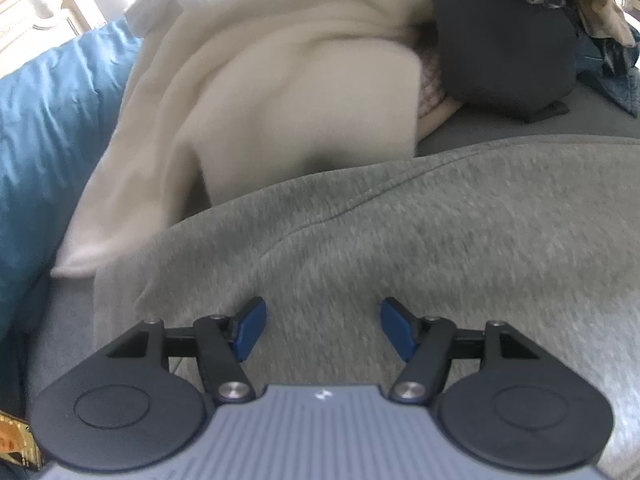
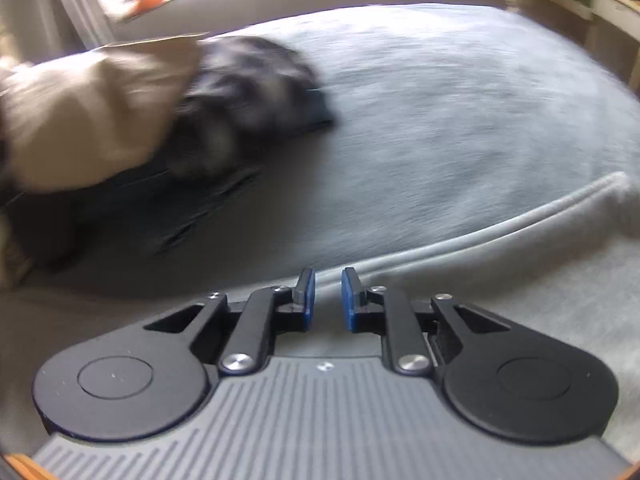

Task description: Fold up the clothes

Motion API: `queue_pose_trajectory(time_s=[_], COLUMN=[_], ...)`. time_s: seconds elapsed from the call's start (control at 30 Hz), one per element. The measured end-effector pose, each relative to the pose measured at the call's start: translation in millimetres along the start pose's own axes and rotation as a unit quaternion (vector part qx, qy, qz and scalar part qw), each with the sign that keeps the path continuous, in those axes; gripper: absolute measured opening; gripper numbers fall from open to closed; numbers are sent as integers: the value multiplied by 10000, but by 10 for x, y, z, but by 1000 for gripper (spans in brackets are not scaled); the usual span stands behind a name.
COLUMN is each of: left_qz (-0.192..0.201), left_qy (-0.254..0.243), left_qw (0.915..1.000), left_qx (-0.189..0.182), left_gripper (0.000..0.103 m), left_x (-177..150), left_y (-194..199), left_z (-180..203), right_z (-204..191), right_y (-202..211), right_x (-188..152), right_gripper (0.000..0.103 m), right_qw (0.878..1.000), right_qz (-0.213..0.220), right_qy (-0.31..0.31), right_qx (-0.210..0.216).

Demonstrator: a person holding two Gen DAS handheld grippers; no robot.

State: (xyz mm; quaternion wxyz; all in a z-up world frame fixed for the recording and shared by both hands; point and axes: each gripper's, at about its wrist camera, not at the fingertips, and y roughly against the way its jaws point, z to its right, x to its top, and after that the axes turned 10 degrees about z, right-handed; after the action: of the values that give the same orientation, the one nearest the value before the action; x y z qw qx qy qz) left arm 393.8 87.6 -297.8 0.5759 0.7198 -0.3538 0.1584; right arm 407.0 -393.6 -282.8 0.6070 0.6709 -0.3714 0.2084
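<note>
Grey sweatshirt (image 1: 420, 240) lies spread on the bed (image 2: 440, 112), right under both tools; its ribbed hem (image 2: 500, 224) runs diagonally, rising to the right. Left gripper (image 1: 323, 328) hangs over it, fingers spread wide, nothing between. Right gripper (image 2: 328, 300) sits at the hem, fingers narrow, gap empty. Cream garment (image 1: 260, 80) is heaped beyond.

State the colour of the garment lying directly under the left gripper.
Heather grey: the sweatshirt under the left gripper, best seen in the left wrist view.
</note>
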Motion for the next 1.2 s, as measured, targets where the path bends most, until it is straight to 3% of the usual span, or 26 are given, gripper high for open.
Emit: queue_pose_trajectory(time_s=[0.27,0.33,0.43,0.5,0.57,0.63,0.77,0.9,1.0,1.1,1.2], left_qz=[54,278,404,157,11,30,138,341,21,-2,26], left_qy=[547,551,456,470,677,831,864,900,936,1181,1162], left_qw=[9984,9980,9977,9985,9974,9960,9952,9943,9951,9921,9922], left_qx=[-98,-151,-284,-229,-255,-323,-444,-448,-331,-421,-447], left_gripper=[68,67,68,71,74,74,72,73,72,73,72], left_x=[72,88,131,165,180,177,175,130,40,-6,2], left_y=[25,132,117,-46,-169,-157,-13,103,-69,-70,44], left_z=[-121,-142,-141,-124,-143,-188,-294,-484,-631,-730,-818], right_z=[-150,-323,-765,-1130,-1446,-1549,-1547,-1806,-2158,-2419,-2390], right_y=[-391,-227,-38,-140,-392,-569,-518,-139,-90,-399,-440], right_x=[-35,-28,-118,-199,-310,-336,-148,-137,-325,-517,-426], right_gripper=[14,15,15,15,14,14,17,17,17,16,15], right_qw=[9959,9979,9992,9952,9910,9945,9994,9938,9828,9848,9938], right_qz=[4,166,224,-22,-346,-185,4,265,-24,-515,-339], right_qy=[-618,-432,35,504,946,810,-224,-63,506,759,-115], right_qx=[-661,-459,335,838,886,630,274,1077,1774,1472,1050])
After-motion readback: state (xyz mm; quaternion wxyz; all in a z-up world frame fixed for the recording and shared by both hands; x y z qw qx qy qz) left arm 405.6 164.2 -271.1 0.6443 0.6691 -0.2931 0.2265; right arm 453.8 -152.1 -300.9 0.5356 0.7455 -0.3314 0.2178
